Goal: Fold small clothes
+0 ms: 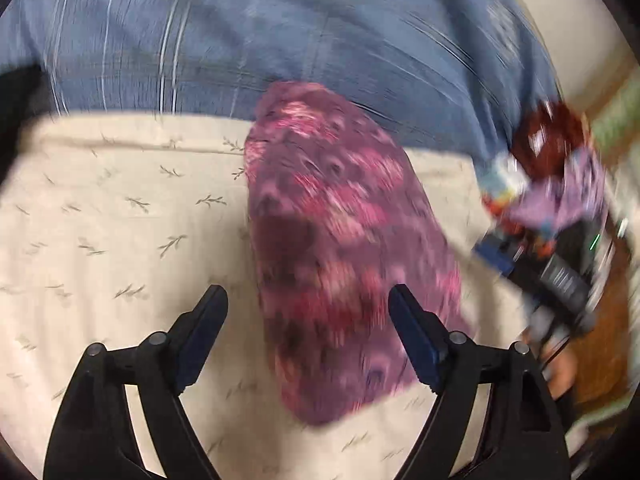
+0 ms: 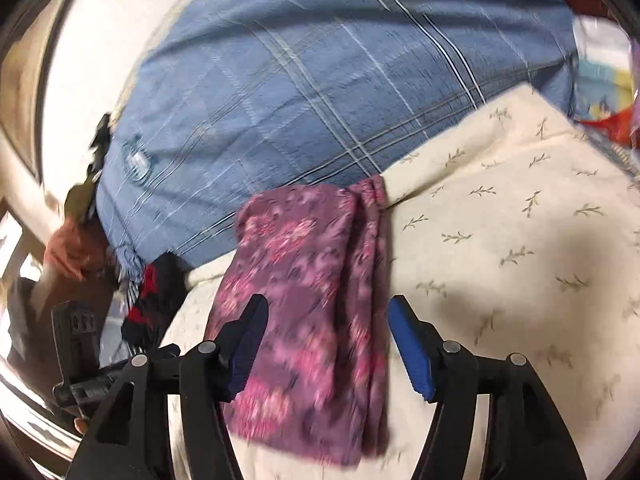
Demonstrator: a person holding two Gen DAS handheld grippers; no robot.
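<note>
Both hand-held grippers (image 1: pixel 308 300) (image 2: pixel 328 312) hover over folded garment (image 2: pixel 308 300).

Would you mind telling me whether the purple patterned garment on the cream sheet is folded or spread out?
Folded. The purple garment lies as a narrow strip on the cream sheet, with one layer lapped lengthwise over another along its right side.

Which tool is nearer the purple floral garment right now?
Right, by a little. The right tool is open straddling the purple floral garment. The left tool is open over its near-left edge, partly above the cream sheet.
</note>
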